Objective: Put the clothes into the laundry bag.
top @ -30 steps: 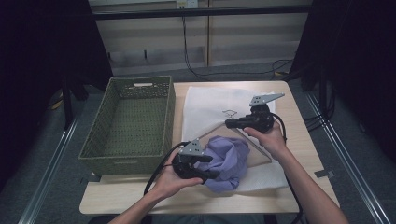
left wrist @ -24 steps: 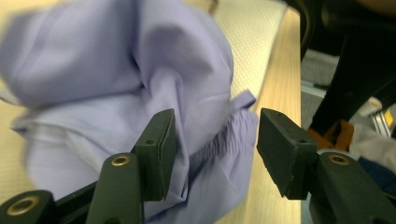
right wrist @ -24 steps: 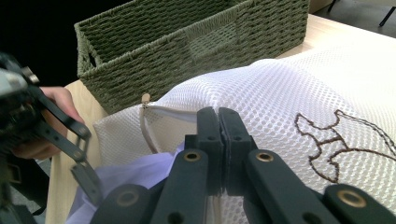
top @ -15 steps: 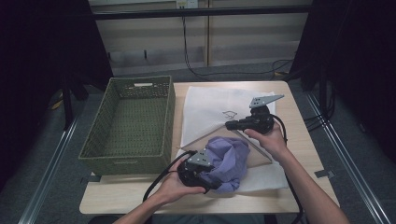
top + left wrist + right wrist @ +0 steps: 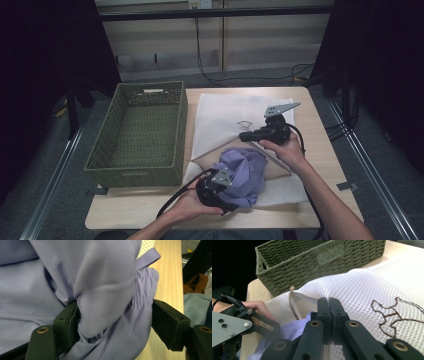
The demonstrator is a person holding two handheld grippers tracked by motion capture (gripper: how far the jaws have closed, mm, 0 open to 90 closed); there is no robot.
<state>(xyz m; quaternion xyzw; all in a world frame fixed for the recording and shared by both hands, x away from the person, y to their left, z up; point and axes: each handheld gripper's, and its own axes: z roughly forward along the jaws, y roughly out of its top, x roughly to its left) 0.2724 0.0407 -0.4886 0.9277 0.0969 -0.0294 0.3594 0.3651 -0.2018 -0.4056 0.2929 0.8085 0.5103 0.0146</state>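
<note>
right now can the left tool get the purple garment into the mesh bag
Probably yes: the right tool pinches the mesh bag edge up, leaving its mouth open, and the purple garment sits there between the left tool pads.

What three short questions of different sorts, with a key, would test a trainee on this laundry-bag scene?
1. True or false: the right hand-held gripper is shut on the white mesh bag.
2. Which thing lies between the jaws of the left hand-held gripper? A) lilac garment B) woven basket C) cable
3. Fill in: the green woven basket stands to the ____ of the mesh bag in the high view.

Key: 1 true. 2 A, the lilac garment; the jaws have just been opening round it. 3 left.
</note>
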